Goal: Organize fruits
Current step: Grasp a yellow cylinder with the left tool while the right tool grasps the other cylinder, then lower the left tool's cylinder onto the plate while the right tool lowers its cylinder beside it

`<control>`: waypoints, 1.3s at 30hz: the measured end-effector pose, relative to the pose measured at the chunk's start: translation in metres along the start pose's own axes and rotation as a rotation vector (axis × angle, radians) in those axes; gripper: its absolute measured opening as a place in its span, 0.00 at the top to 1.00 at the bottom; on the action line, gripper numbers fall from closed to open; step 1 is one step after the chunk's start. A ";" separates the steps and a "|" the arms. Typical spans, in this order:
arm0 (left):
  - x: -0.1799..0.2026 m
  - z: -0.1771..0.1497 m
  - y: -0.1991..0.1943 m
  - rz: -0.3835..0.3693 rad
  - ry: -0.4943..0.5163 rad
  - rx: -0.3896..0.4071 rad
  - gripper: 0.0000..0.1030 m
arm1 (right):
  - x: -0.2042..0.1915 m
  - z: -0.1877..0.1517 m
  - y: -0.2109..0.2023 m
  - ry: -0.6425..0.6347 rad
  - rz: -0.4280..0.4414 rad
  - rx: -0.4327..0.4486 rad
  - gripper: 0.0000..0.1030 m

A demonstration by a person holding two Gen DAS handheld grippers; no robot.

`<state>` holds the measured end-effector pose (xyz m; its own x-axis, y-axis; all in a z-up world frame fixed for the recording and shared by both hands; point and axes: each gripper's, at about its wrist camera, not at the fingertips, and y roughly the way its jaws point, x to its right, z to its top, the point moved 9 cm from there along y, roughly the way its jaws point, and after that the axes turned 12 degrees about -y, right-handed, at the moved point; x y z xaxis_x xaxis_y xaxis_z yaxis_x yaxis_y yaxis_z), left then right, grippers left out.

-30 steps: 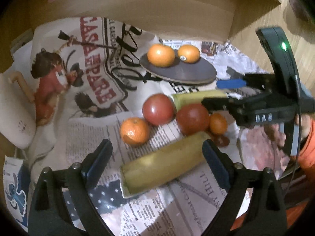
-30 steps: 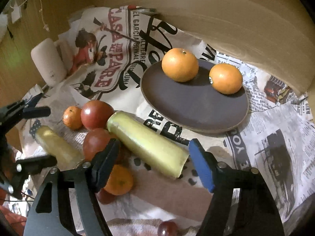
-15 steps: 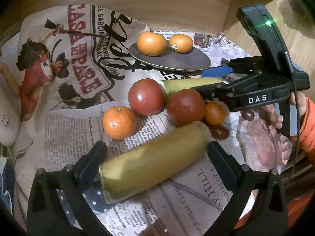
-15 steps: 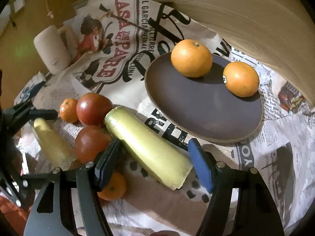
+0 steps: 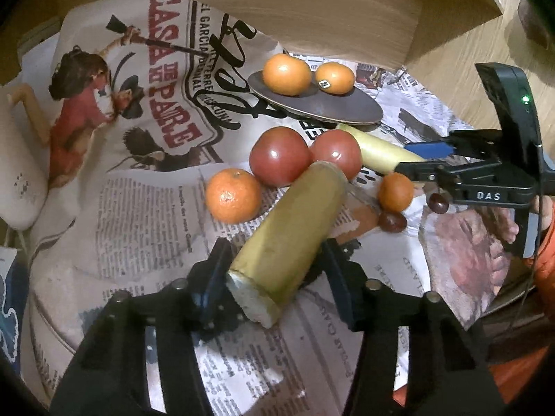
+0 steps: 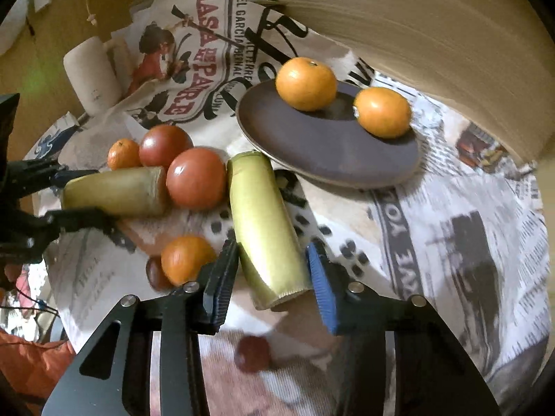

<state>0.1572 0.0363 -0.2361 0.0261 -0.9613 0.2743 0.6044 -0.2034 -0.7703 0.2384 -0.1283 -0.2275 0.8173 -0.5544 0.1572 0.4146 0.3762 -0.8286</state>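
Note:
My left gripper (image 5: 277,270) is shut on the near end of a yellow-green banana piece (image 5: 295,225); it shows at the left of the right wrist view (image 6: 114,192). My right gripper (image 6: 274,277) is shut on a second banana piece (image 6: 263,222), also seen in the left wrist view (image 5: 381,152). Two red apples (image 5: 279,156) (image 5: 334,152) and a small orange (image 5: 232,196) lie beyond. Another small orange (image 6: 187,258) lies left of my right gripper. A dark plate (image 6: 329,149) holds two oranges (image 6: 305,83) (image 6: 383,111).
Newspaper (image 5: 145,215) covers the table. A white mug (image 6: 92,76) stands at the far left. Dark grapes (image 5: 392,222) (image 6: 251,353) lie near the front. A wooden wall (image 6: 416,17) rises behind the plate.
Both grippers have closed on their banana pieces. The left piece has turned to point away from me, toward the apples; the right piece has swung more lengthwise between the fingers.

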 end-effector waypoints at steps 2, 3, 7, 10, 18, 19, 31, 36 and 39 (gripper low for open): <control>0.004 0.000 0.000 -0.002 0.013 -0.005 0.48 | 0.001 -0.004 -0.004 0.007 0.004 -0.007 0.63; 0.006 0.001 0.000 -0.010 0.018 -0.011 0.48 | 0.001 -0.004 -0.005 0.015 0.012 -0.007 0.63; 0.015 0.007 0.005 -0.038 0.035 -0.031 0.48 | -0.004 0.003 -0.004 -0.006 0.020 0.003 0.63; 0.023 0.008 0.012 -0.034 0.065 -0.044 0.48 | -0.009 0.010 0.005 -0.033 0.023 -0.009 0.63; 0.034 0.011 0.034 -0.027 0.109 -0.094 0.50 | -0.014 0.023 0.030 -0.056 0.040 -0.039 0.63; 0.035 0.012 0.037 -0.031 0.107 -0.099 0.51 | -0.014 0.024 0.032 -0.057 0.041 -0.040 0.63; 0.048 0.020 0.048 -0.041 0.118 -0.102 0.65 | -0.012 0.024 0.025 -0.047 0.019 0.009 0.66; 0.045 0.029 0.036 -0.051 0.084 -0.077 0.65 | 0.001 0.025 0.003 -0.001 0.000 0.073 0.67; 0.047 0.041 0.019 -0.057 0.070 -0.031 0.65 | 0.011 0.029 -0.012 0.036 -0.013 0.117 0.66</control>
<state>0.2026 -0.0049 -0.2148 -0.0641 -0.9585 0.2780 0.5781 -0.2627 -0.7725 0.2541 -0.1171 -0.2005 0.7974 -0.5855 0.1460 0.4703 0.4515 -0.7583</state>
